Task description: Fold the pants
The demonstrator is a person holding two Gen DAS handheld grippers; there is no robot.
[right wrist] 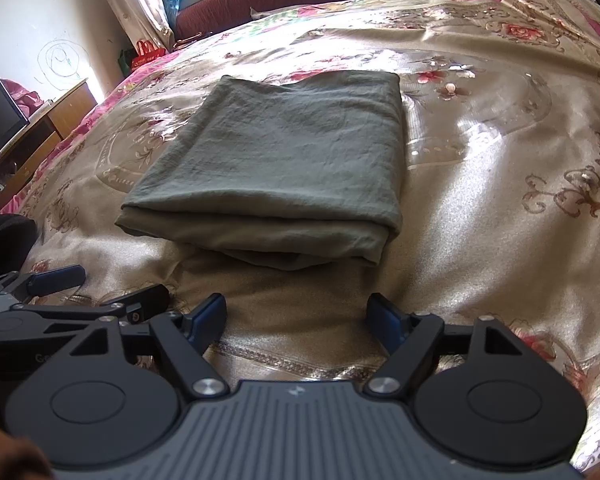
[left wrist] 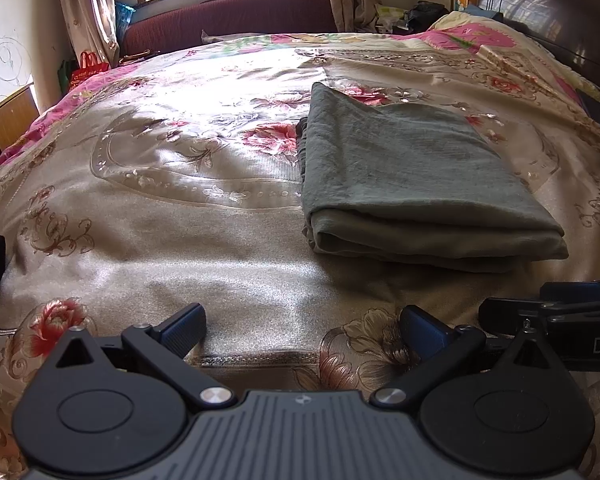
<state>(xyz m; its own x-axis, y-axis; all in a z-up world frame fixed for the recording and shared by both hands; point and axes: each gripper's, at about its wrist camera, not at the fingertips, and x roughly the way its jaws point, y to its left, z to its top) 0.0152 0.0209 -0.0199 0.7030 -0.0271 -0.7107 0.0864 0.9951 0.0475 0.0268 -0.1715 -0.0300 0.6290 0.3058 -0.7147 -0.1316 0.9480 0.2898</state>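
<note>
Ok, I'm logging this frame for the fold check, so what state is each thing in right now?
pants: folded into a flat stacked rectangle, lying on the bed, untouched.
left hand-held gripper: open, empty, short of the pants.
right hand-held gripper: open, empty, just short of the folded edge.
bedspread: spread out, slightly wrinkled.
curtains: drawn aside, window uncovered.

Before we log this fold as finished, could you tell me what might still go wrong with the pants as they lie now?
The pants sit folded on the glossy bedspread, and both grippers are open and clear of them. Their lower layers bulge unevenly along the near edge, so the stack may slump or spring open. The satin-like cover looks slippery, so a nudge could slide the bundle. The left gripper and right gripper hover close together, so they might bump each other on any further move.
</note>
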